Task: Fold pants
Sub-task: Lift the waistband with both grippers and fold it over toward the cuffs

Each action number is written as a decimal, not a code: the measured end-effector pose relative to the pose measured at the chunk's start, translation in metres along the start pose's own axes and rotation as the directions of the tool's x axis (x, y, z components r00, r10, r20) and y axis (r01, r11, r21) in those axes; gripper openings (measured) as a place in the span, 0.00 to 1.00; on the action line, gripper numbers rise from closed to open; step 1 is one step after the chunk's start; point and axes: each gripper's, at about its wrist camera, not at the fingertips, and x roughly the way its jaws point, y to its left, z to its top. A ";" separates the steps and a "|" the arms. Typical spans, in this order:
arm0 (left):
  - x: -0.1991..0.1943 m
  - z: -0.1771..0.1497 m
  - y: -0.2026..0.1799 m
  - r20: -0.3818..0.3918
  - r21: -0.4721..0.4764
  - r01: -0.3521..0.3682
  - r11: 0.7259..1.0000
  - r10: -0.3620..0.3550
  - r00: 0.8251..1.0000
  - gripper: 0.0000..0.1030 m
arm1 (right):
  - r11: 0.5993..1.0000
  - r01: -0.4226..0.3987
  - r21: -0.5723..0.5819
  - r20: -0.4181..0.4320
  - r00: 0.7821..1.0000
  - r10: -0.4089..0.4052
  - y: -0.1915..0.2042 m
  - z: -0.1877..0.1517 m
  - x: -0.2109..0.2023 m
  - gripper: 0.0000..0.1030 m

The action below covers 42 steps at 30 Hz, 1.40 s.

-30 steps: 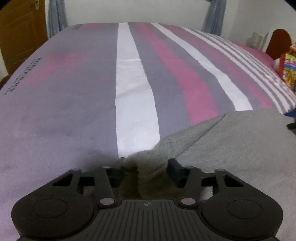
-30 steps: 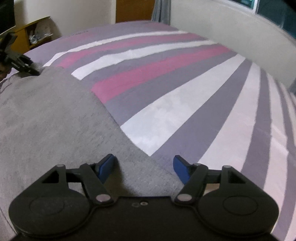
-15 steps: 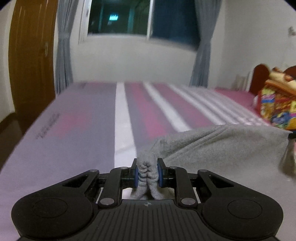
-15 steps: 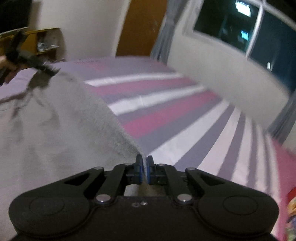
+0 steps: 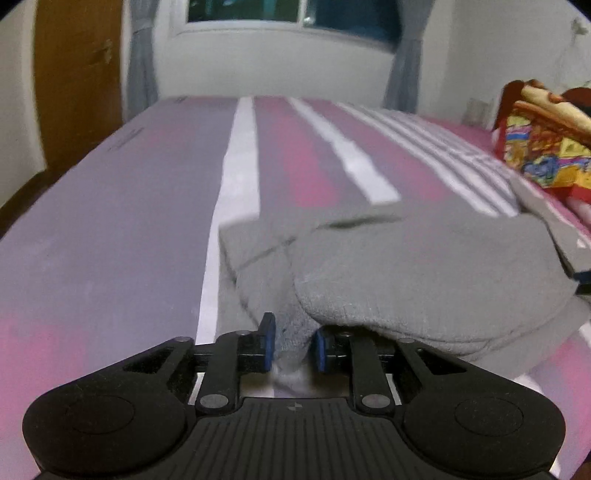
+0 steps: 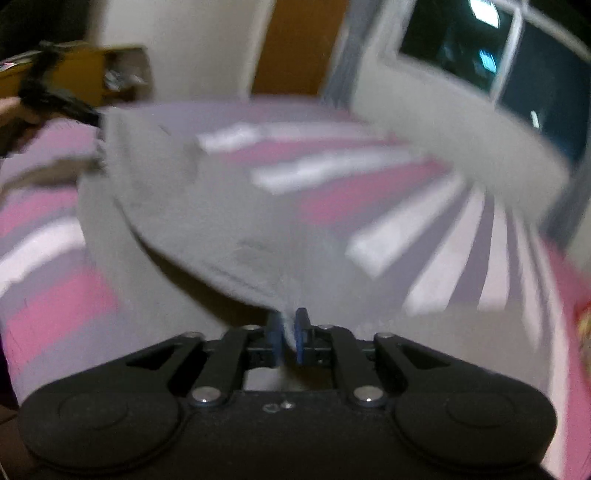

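Grey pants (image 5: 424, 266) lie on a bed (image 5: 110, 229) covered with a sheet striped in grey, pink and white. The near part of the pants is lifted off the sheet and doubled toward the far part, so that a rounded fold bulges just ahead of the left gripper (image 5: 291, 341). Its jaws are easing apart, yet a bunched wad of the grey cloth sits between the blue pads and both pads seem to press on it. In the right wrist view, which is blurred, the right gripper (image 6: 289, 334) pinches a thin edge of the same pants (image 6: 207, 221); its jaws are also widening a little, with the cloth caught between the narrow gap of the pads. From there the fabric stretches up and away to the left, hanging clear of the sheet, toward the left gripper seen at the far left edge with a hand (image 6: 14, 125) behind it. Beyond the bed stand a brown door (image 5: 77, 85), a dark window (image 5: 295, 14) with grey curtains (image 5: 142, 62), and a brightly printed bundle (image 5: 546, 147) at the right side of the mattress.
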 end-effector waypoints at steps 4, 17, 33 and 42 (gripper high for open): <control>-0.025 -0.014 0.002 0.031 -0.108 -0.031 0.994 0.034 0.999 0.52 | 0.988 0.050 0.147 0.008 0.999 -0.052 -0.005 -0.010 -0.010 0.35; 0.009 -0.057 0.037 0.185 -0.728 0.307 0.613 -0.255 0.949 0.54 | 0.741 0.060 0.668 -0.072 0.997 -0.016 -0.055 -0.005 0.002 0.56; 0.020 -0.016 0.014 -0.077 -0.407 0.075 0.910 -0.116 0.990 0.17 | 0.716 -0.001 0.698 0.090 0.992 -0.085 -0.044 -0.049 -0.034 0.05; 0.005 -0.025 0.011 0.070 -0.475 0.129 0.871 -0.109 0.992 0.17 | 0.706 0.007 0.708 0.043 0.998 -0.053 -0.037 -0.056 -0.027 0.05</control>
